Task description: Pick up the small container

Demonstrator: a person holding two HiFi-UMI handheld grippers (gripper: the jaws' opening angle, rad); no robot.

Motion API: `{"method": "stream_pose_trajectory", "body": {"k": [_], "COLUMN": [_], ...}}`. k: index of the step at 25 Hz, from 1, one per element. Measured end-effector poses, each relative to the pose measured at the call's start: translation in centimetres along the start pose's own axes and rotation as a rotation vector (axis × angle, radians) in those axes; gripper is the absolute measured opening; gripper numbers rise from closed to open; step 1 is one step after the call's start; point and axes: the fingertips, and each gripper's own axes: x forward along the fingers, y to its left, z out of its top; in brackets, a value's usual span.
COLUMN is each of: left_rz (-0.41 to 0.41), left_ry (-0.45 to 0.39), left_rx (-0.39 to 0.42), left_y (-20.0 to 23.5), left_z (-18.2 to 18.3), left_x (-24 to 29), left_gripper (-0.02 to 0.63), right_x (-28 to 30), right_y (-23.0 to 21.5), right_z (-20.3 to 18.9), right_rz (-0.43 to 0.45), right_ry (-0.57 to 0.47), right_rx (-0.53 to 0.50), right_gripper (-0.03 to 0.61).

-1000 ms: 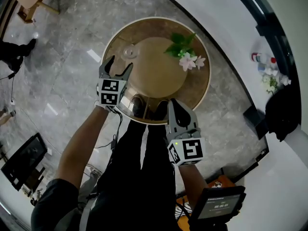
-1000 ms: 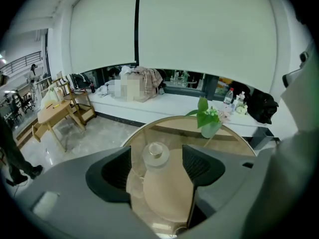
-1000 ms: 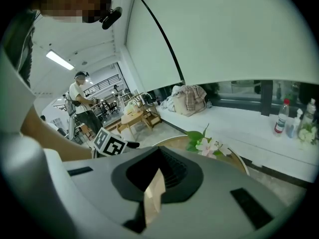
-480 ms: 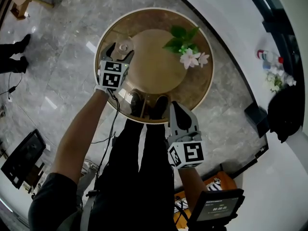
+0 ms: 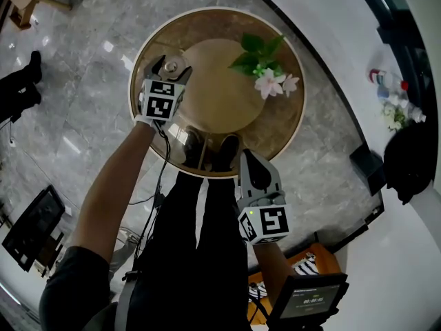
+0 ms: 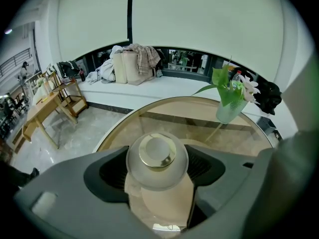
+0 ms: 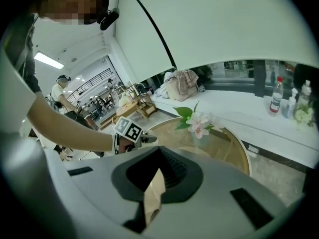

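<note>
Where the head view looks down, left gripper sits around container at table's left part; right gripper over near rim.
Left gripper view: jaws closed against container's sides; it stands on table.
Right gripper view: jaws nearly together, empty.

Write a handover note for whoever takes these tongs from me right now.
Left tongs: closed on the small jar, at the left side of the round glass table.
Right tongs: shut, empty, held by the table's near edge.
Vase of flowers: far side of the table, clear of both tongs.
Done: jar gripped.
Left: lift it. I cannot tell whether it has left the glass.
</note>
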Motion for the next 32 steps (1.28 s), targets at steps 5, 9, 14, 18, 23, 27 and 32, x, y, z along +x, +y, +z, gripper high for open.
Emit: {"method": "stream_pose_trajectory", "body": {"k": [5, 9, 14, 18, 23, 27, 32], "left_rz": [-0.005, -0.003, -0.008, -0.002, -0.005, -0.016, -0.02], "left_ry": [0.013, 0.014, 0.005, -0.003, 0.013, 0.012, 0.015], "left_rx": [0.015, 0.034, 0.041, 0.034, 0.021, 0.02, 0.027], "left_y": [-0.1, 0.1, 0.0, 0.2, 0.0, -0.1, -0.2], "left_z": [-0.2, -0.3, -0.4, -0.2, -0.3, -0.3, -0.4], "left_x": [1.0, 2.1, 2.9, 2.9, 2.9, 3.2, 3.1], "left_gripper": [0.322, 0.325, 0.327, 0.327, 0.327, 0.327, 0.327], "right_x": [-0.2, -0.3, -0.4, -0.7, -0.7, -0.6, -0.7], "right_y": [-0.5, -0.4, -0.4, -0.3, -0.4, -0.4, -0.1], "right_z": [-1.1, -1.7, -2.3, -2.7, -2.8, -2.9, -3.1], "right_rz": [-0.01, -0.008, -0.008, 0.002, -0.004, -0.002, 0.002], "right_ry": [0.015, 0.023, 0.035, 0.029, 0.042, 0.045, 0.044], "right_rx": [0.014, 0.022, 0.025, 0.039, 0.037, 0.04, 0.044], "right_gripper": [-0.005, -0.005, -0.005, -0.005, -0.005, -0.005, -0.005]}}
